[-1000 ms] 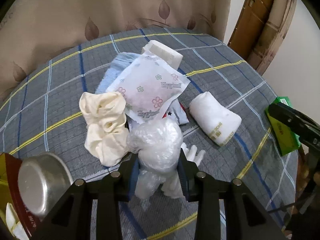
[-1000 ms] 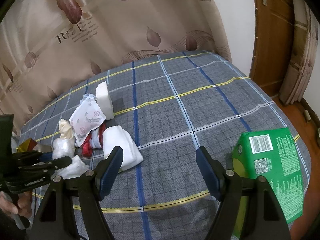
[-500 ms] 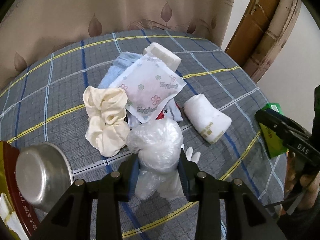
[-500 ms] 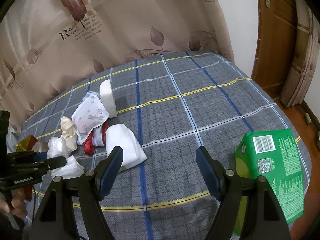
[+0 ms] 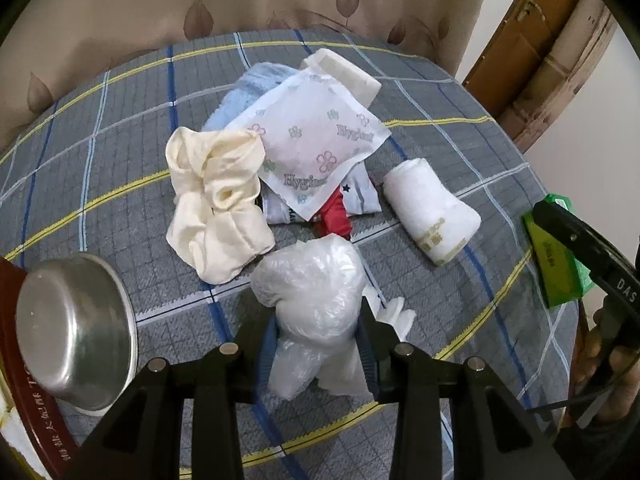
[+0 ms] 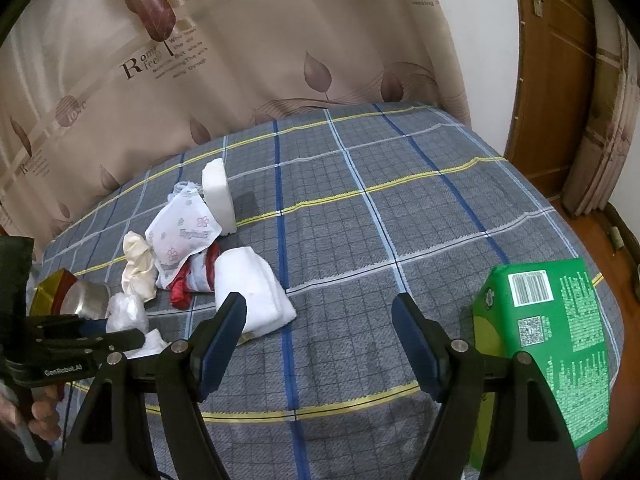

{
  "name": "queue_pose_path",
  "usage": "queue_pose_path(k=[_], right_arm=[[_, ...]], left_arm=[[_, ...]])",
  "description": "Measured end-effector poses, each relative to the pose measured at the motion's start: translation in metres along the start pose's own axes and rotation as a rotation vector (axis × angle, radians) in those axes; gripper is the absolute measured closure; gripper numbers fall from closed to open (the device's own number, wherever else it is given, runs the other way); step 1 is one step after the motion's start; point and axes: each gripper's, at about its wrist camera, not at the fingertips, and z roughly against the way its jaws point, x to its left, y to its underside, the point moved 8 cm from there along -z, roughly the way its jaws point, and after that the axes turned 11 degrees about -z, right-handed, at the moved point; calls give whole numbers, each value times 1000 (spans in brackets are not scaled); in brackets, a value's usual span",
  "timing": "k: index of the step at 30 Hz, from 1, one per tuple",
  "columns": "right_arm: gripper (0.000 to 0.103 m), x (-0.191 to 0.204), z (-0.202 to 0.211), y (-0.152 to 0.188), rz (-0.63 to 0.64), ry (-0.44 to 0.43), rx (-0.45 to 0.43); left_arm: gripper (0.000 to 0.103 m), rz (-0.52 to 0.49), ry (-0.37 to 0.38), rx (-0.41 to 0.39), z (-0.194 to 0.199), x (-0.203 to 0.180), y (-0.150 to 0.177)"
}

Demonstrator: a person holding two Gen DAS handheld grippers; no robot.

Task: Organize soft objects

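Left wrist view looks down on a bed [image 5: 120,132] with a grey checked cover. The left gripper [image 5: 318,336] has its jaws closed on a crumpled clear plastic bag [image 5: 312,280], which bulges above the pads and hangs below them. Everything else is placed from that bag. Just beyond it lies a red cloth [image 5: 335,216], partly under a white packet [image 5: 316,148] printed with flowers and the word "Hygiene". A cream cloth [image 5: 218,204] sits beyond and to the left, touching the packet's edge. A light blue cloth [image 5: 244,92] shows only behind the packet, and a white block [image 5: 344,70] rests at the far end of the pile. To the right of the bag lies a rolled white towel [image 5: 430,210] with gold lettering too small to read. White fabric [image 5: 394,316] peeks out behind the bag, mostly hidden. A steel bowl [image 5: 68,332] stands to the left on a red tin [image 5: 28,420] cut off by the frame; its gold characters are hard to make out.

Right wrist view shows the right gripper [image 6: 318,342] with jaws wide apart and nothing between them, over bare cover. A green box [image 6: 556,344] with a barcode lies far right of the bag. The curtain [image 6: 280,40] behind reads "love" and "Rom".
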Motion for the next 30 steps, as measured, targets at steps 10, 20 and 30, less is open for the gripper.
queue_pose_path(k=[10,20,30], right_arm=[[30,1,1,0,2,-3,3],[30,1,1,0,3,-4,4],[30,3,0,1,2,-10,7]], left_arm=[[66,44,14,6,0,8,0],[66,102,8,-1,4,22,-3],[59,173,6,-48,11,37,-7]])
